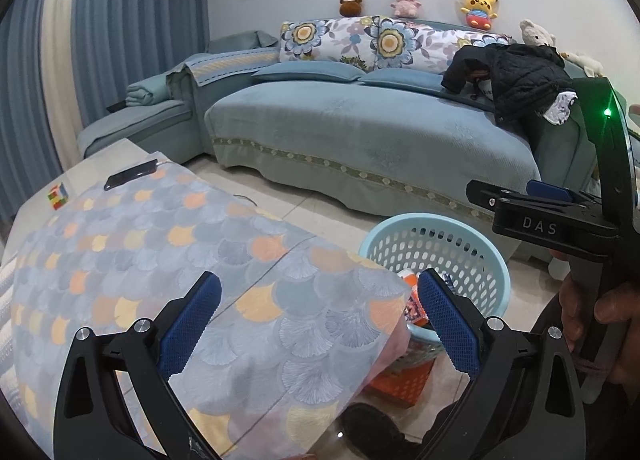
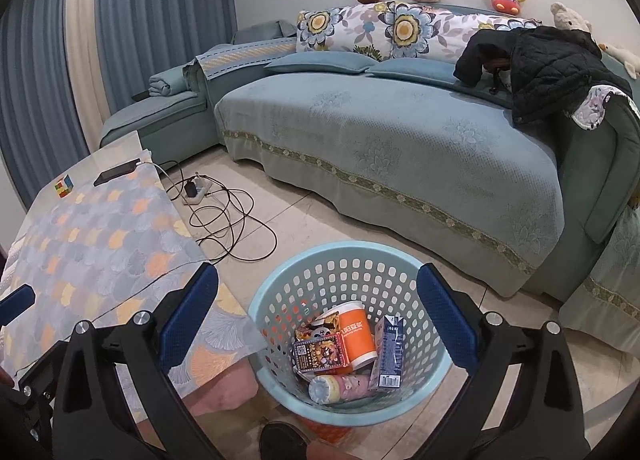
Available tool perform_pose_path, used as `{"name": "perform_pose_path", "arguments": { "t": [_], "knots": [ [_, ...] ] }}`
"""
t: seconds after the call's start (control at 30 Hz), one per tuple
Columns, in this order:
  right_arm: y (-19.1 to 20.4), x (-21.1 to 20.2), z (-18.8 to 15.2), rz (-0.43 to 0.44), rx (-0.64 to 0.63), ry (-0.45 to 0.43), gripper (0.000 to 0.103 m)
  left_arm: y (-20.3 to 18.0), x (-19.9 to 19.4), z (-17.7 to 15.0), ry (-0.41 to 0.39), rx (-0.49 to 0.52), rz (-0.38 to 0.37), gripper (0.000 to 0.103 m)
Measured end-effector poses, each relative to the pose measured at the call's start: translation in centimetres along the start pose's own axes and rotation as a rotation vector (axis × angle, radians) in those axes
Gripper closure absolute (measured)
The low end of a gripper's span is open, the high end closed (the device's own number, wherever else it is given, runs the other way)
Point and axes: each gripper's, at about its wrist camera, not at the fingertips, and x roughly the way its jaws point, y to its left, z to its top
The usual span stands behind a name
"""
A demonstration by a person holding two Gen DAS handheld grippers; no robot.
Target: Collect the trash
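We see the light-blue basket [image 2: 352,344] on the floor holding an orange cup [image 2: 357,334] upright, a carton [image 2: 387,356] leaning, a bottle [image 2: 340,388] lying sideways; both our right gripper [image 2: 318,324] and left gripper [image 1: 320,324] are spread wide, empty.

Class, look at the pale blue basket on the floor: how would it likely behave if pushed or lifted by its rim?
The basket is perforated plastic, so probably light and a little flexible. Holding only a cup, cartons and wrappers, it would likely slide easily on the smooth tile floor. It narrows toward the base, so a high push might tip it.
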Motion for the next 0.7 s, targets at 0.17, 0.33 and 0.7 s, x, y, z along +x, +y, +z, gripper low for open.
{"name": "perform_pose_path", "arguments": {
  "t": [0.17,0.33,0.7],
  "knots": [
    [0.24,0.12,-0.18,0.0,-0.01,0.004,0.008,-0.03,-0.02,0.03,-0.001,-0.003,0.001,0.008],
    [0.39,0.16,-0.18,0.001,-0.01,0.006,0.008,-0.07,-0.04,-0.06,0.0,-0.002,0.001,0.008],
    [0.73,0.1,-0.18,0.002,-0.01,0.008,0.008,-0.2,-0.08,-0.08,0.003,0.005,0.003,0.008]
  ]
}}
